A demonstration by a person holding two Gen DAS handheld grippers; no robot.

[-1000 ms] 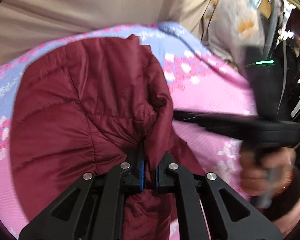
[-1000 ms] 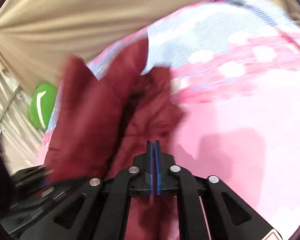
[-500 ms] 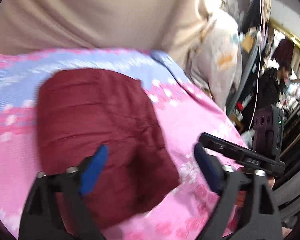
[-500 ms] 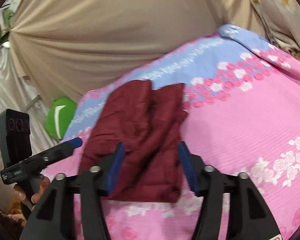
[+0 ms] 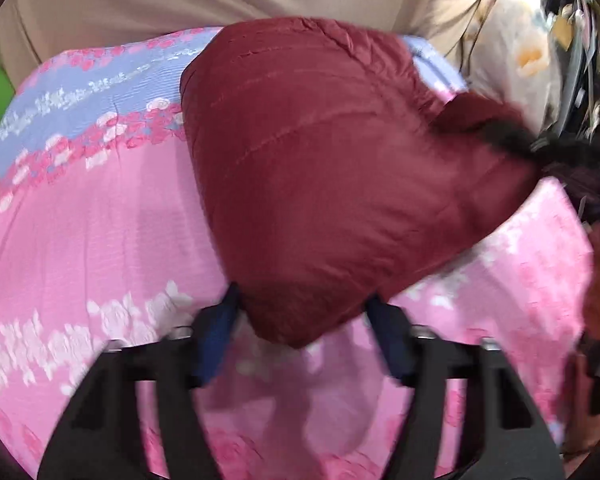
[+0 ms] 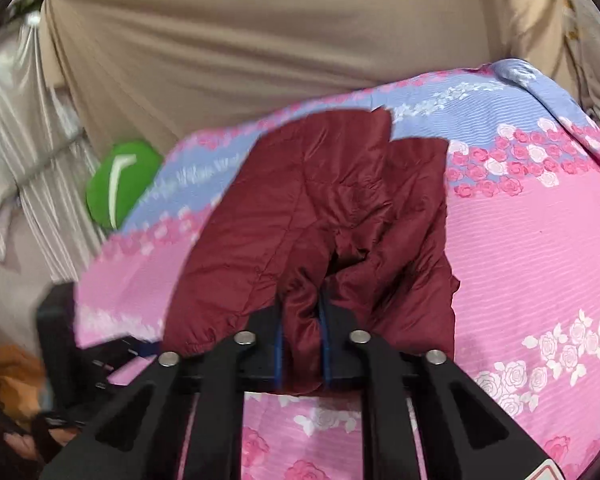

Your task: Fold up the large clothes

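Pink rose-print bedding (image 5: 100,240) with a lilac band along its far edge covers the bed, and a beige curtain (image 5: 180,0) hangs behind it. Through the left wrist camera the maroon quilted jacket (image 5: 340,168) lies folded on the bed, its near corner reaching between the blue pads of the left tongs (image 5: 306,322). Those tongs stand about half open; they gaped much wider half a second ago and have just been closing around that corner, though motion blur hides whether the pads touch it yet. A second ago they were pinched tight on a fold of the jacket. At the far right a dark, blurred shape overlaps the jacket's edge.

From the right wrist camera the jacket (image 6: 340,208) sits across the lilac and pink bands (image 6: 520,240), bunched toward the near side. The right tongs (image 6: 302,344) have just closed from a wide stance and now clamp narrowly on a puffy ridge of the jacket, which bulges up between the pads. A green cushion (image 6: 116,184) lies off the bed's far left edge, and the black body of the other tool (image 6: 60,340) shows at the near left.
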